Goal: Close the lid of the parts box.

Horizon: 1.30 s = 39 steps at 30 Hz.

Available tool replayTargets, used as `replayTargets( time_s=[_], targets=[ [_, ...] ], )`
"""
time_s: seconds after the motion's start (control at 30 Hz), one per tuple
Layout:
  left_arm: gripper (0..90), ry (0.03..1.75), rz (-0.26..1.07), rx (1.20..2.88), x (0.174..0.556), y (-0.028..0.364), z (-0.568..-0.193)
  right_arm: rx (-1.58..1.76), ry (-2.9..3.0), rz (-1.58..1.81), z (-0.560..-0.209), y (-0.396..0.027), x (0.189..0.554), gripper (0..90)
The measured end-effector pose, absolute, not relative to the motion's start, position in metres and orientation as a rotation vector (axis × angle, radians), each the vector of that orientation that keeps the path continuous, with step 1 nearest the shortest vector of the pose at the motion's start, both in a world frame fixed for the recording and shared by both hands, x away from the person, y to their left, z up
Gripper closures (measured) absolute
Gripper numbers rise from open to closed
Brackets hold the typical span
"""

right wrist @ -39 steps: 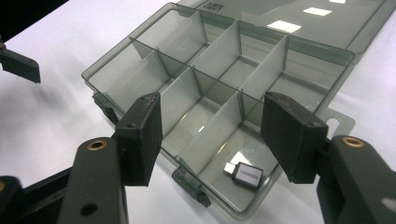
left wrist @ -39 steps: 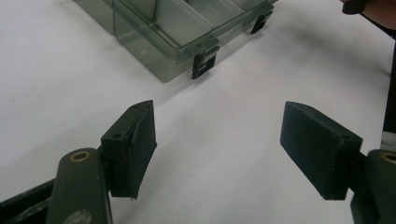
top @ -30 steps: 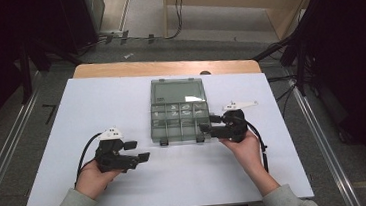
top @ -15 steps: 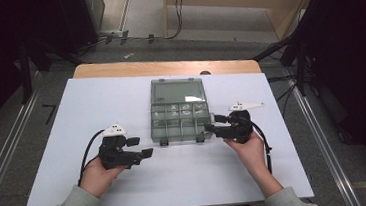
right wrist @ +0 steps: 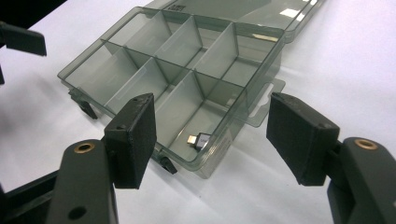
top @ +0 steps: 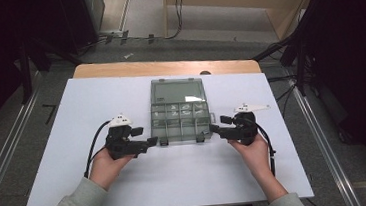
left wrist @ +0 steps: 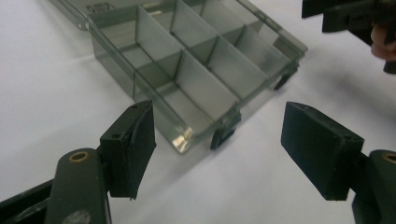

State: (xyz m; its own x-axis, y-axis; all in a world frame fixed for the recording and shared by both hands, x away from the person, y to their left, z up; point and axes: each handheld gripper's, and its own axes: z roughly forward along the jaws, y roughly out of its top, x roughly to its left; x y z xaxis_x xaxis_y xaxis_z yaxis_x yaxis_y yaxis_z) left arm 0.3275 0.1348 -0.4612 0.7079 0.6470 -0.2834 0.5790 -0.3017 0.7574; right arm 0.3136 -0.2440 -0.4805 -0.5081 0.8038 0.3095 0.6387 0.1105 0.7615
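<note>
A clear grey compartment box [top: 180, 117] lay open in the middle of the white table [top: 62, 123] in the high view, its lid [top: 177, 90] folded back flat toward the top of the frame and its divided tray nearer the person. In the right gripper view, a small silver and black metal part [right wrist: 199, 139] sat in the corner compartment at the lower centre of the frame; the other compartments there looked bare. In the high view, small pale marks showed in the tray's upper row, too small to identify.

The left gripper [top: 147, 144] sat just left of the box's lower left corner, its jaws spread wide with nothing between them, that corner and a black latch [left wrist: 223, 133] showing beyond the gap in the left gripper view. The right gripper [top: 216, 128] sat just right of the box's lower right corner, released as well; its jaws had just been opening, nothing clamped.

Compared with a second earlier, the left gripper had shifted rightward toward the box, while the box stayed put.
</note>
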Motion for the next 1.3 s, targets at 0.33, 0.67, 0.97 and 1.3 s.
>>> replayTargets(
  time_s=[0.33,0.67,0.97,1.3],
  targets=[
    [26.5,0.994,0.138,1.984,0.350,0.123,-0.465,1.456,2.195,1.347,-0.479,-0.245,0.321,30.7],
    [26.5,1.009,0.183,2.000,0.368,0.113,-0.467,1.442,2.190,1.345,-0.474,-0.240,0.335,30.1],
    [26.5,1.029,0.184,1.990,0.386,0.107,-0.468,1.456,2.189,1.324,-0.472,-0.237,0.352,29.9],
    [26.1,1.063,0.206,1.980,0.406,0.105,-0.469,1.474,2.188,1.317,-0.468,-0.235,0.368,29.7]
  ],
)
